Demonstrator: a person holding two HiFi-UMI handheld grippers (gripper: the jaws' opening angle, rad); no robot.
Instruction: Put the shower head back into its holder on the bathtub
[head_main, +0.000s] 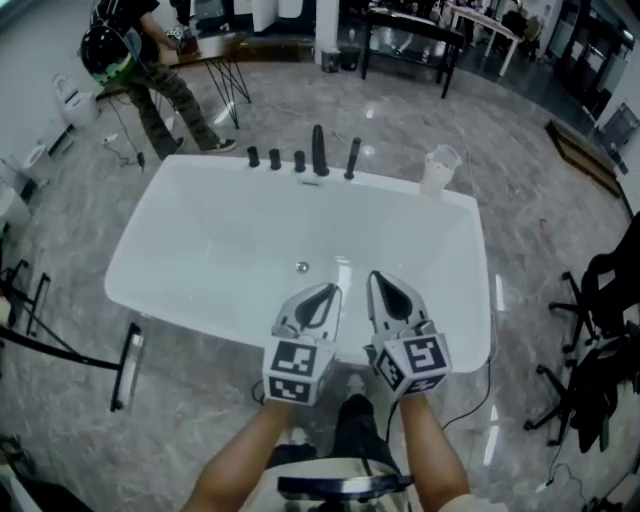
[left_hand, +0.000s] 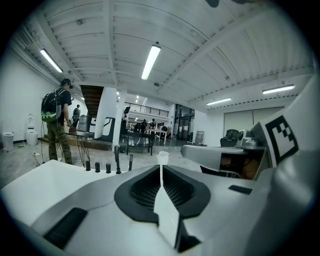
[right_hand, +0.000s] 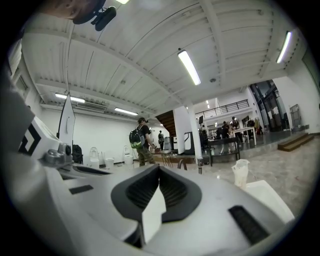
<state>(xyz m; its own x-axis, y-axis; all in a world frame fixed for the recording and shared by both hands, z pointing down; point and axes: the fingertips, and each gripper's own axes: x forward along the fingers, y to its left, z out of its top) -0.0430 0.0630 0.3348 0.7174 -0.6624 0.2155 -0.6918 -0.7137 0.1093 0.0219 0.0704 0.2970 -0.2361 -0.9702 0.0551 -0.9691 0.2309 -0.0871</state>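
The person's bare forearms (head_main: 250, 450) reach forward over the near rim of the white bathtub (head_main: 180, 312). The left claw (head_main: 322, 296) and right claw (head_main: 385, 285) hover side by side above that rim. Each claw's own view shows its jaws pressed together with nothing between them: left claw (left_hand: 161, 170), right claw (right_hand: 159, 172). The tub's drain (head_main: 302, 267) lies just beyond the claw tips. On the far rim stand three black knobs (head_main: 275, 160) and a tall black spout (head_main: 319, 150). Just right of the spout is a slim black rod, probably the shower head (head_main: 352, 158), standing upright and well apart from both claws. A clear plastic bag (head_main: 440, 170) stands at the far right corner. Beyond, a person (head_main: 150, 70) with a backpack stands on the marble floor (head_main: 560, 230) near a black table (head_main: 405, 35).
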